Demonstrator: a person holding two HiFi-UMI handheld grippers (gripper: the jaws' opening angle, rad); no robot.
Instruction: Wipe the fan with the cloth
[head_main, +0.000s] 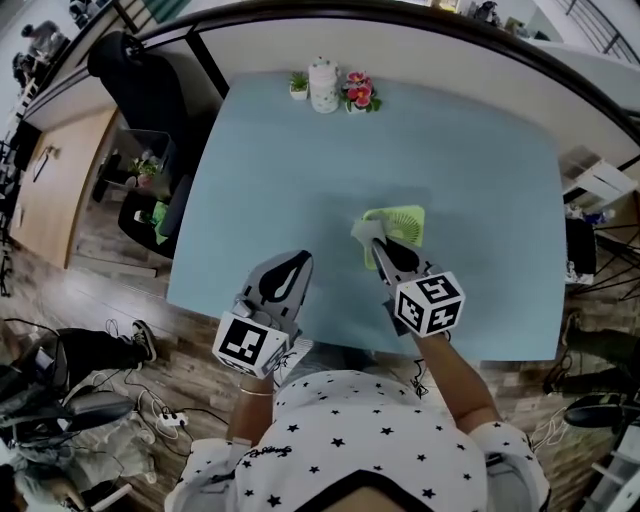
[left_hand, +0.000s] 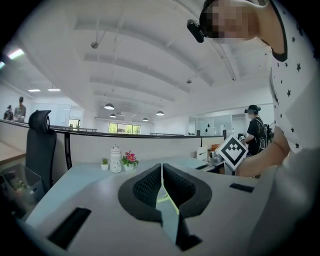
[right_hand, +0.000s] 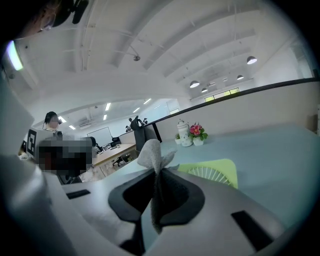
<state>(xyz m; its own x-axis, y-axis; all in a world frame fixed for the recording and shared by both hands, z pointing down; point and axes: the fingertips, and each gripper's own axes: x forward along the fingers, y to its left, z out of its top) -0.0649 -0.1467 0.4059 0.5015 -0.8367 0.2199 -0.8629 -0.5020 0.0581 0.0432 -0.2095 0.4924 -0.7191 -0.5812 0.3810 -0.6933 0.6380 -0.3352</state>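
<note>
A small light-green fan (head_main: 400, 228) lies flat on the pale blue table (head_main: 300, 190), right of centre; in the right gripper view the fan (right_hand: 212, 172) shows its white grille just past the jaws. My right gripper (head_main: 380, 243) is shut on a grey cloth (head_main: 366, 230), held at the fan's near left edge. The cloth (right_hand: 154, 159) sticks up from between the jaws. My left gripper (head_main: 297, 262) hovers over the table's front edge, left of the fan, jaws shut with nothing between them.
At the table's far edge stand a white jar (head_main: 324, 85), a tiny green plant (head_main: 298, 84) and pink flowers (head_main: 359, 92). A black office chair (head_main: 140, 90) stands off the table's left side. Cables and shoes lie on the wooden floor (head_main: 90, 350).
</note>
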